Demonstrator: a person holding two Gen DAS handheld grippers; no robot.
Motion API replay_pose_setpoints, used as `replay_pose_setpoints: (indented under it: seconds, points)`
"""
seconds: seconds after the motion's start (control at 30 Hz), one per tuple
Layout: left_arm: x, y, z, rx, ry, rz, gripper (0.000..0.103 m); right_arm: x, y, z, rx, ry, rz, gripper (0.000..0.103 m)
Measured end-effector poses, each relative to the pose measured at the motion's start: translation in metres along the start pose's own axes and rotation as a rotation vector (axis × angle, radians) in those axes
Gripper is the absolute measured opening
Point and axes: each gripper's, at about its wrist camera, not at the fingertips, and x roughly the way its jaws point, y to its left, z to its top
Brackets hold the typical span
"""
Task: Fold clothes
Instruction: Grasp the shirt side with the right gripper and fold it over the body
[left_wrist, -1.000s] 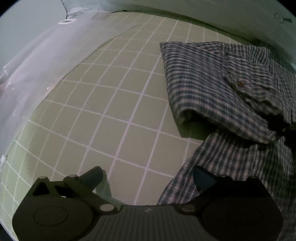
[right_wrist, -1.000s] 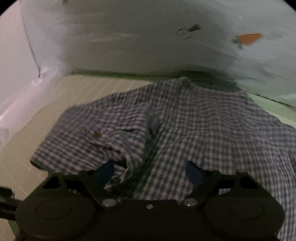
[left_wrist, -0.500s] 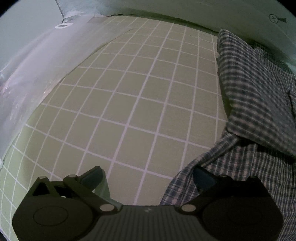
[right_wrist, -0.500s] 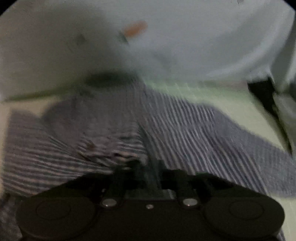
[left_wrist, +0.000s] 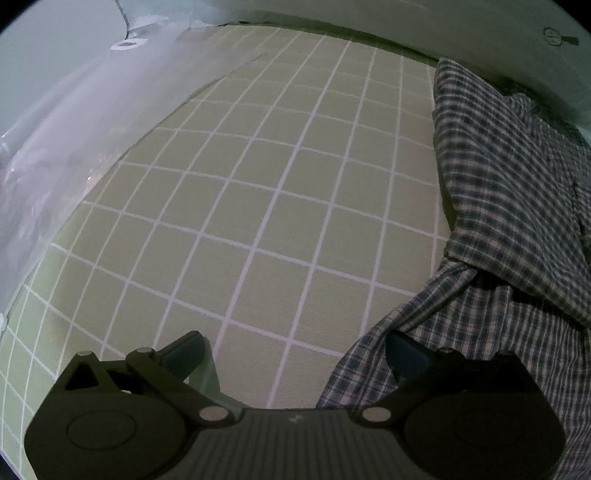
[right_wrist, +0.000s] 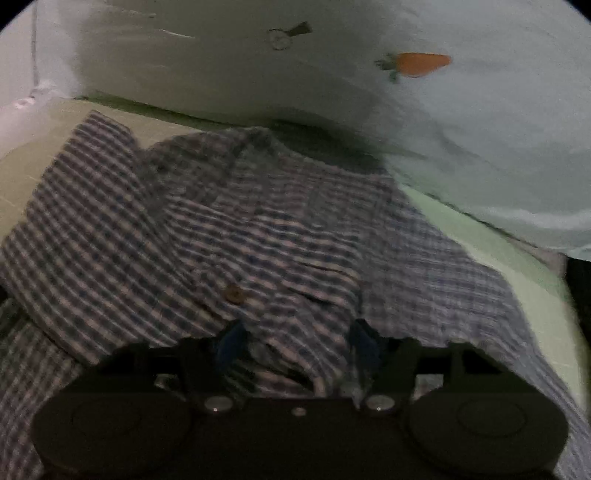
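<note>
A blue-and-white plaid shirt (left_wrist: 509, 206) lies crumpled on the green gridded mat (left_wrist: 258, 184), along the right side of the left wrist view. My left gripper (left_wrist: 295, 350) hangs open above the mat, its right finger (left_wrist: 406, 350) just over the shirt's near edge, and nothing sits between the jaws. In the right wrist view the shirt (right_wrist: 258, 229) fills the middle, with a brown button (right_wrist: 235, 294) showing. My right gripper (right_wrist: 295, 343) is shut on a bunched fold of the shirt near that button.
White bedding with a carrot print (right_wrist: 421, 64) rises behind the shirt. A clear plastic sheet (left_wrist: 55, 147) lines the mat's left side. The mat's pale green edge (right_wrist: 517, 258) runs along the right, with darkness beyond it.
My right gripper's jaws narrowed onto the shirt fabric and drew it along. In the left wrist view the folded part slid right, baring more mat. The left gripper stayed put.
</note>
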Motion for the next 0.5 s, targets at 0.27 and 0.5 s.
replay_pose_setpoints:
  seconds: [0.27, 0.5]
  points:
    - [-0.039, -0.009, 0.016, -0.029, -0.096, -0.089, 0.102, -0.023, -0.067, 0.019, 0.273, -0.166, 0.015, 0.005]
    - [-0.083, -0.007, 0.023, -0.11, -0.229, -0.117, 0.102, -0.016, -0.157, 0.01, 0.431, -0.21, -0.268, 0.006]
